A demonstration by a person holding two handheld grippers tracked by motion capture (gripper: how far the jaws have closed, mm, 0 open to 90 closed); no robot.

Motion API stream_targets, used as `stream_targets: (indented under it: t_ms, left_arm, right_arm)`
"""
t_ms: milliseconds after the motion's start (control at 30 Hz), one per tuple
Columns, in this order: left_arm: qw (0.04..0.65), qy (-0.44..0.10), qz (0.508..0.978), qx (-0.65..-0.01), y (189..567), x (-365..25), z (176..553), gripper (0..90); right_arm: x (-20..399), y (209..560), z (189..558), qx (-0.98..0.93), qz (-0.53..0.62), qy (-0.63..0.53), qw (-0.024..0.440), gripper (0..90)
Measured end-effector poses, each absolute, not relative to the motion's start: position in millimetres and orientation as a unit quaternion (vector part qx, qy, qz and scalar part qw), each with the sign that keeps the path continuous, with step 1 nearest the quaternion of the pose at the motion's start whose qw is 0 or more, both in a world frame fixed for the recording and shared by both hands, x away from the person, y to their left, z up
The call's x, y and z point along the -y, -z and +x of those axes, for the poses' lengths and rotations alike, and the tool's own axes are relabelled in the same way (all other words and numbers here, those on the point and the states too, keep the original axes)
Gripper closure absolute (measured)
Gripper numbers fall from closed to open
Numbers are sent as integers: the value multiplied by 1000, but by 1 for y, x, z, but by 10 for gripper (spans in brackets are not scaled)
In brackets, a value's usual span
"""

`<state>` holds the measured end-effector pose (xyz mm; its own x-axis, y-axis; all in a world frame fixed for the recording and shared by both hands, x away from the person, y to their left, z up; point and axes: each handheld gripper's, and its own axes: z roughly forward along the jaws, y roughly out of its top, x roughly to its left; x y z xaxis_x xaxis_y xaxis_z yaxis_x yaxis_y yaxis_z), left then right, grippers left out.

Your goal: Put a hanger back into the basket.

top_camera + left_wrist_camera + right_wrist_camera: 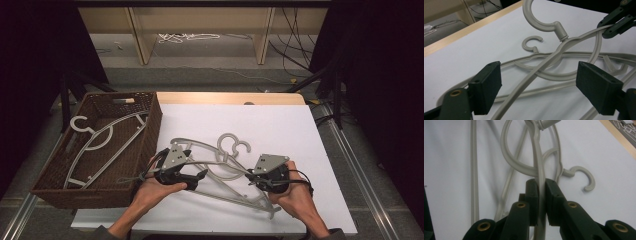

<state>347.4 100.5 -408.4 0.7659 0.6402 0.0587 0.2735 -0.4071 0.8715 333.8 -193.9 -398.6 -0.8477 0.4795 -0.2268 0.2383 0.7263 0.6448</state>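
Two grey plastic hangers lie crossed on the white sheet (280, 125). My right gripper (251, 178) (540, 183) is shut on the shoulder of the upper hanger (225, 164) (537, 157), which is lifted a little off the sheet. That hanger's arm (534, 75) runs between the wide jaws of my left gripper (199, 175) (539, 73); the pads stand clear of it, so the gripper is open. The second hanger (564, 76) rests flat underneath, with its small hook (531, 41) (587, 178) beyond. The left gripper view also catches the right gripper (605, 28) pinching the arm.
A brown wicker basket (150, 130) sits at the table's left and holds a third grey hanger (107, 132). The wooden table edge (230, 97) runs along the far side. Dark curtains, stands and cables surround the table.
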Motion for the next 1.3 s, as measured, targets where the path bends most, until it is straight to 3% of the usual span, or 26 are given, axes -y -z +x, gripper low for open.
stream_targets:
  t_ms: [467,833,1300]
  left_arm:
    - [412,-173,861,-242,413,-66,355,349]
    - [376,-155,897,-173,410,-55,358,658]
    - [374,-152,909,-105,398,-58,347,773]
  right_arm:
    - [188,393,327,-910,171,-319,202,820]
    - [185,389,324,-918,141,-314,196,820]
    - [194,382,325,-918,100,-323,209,789]
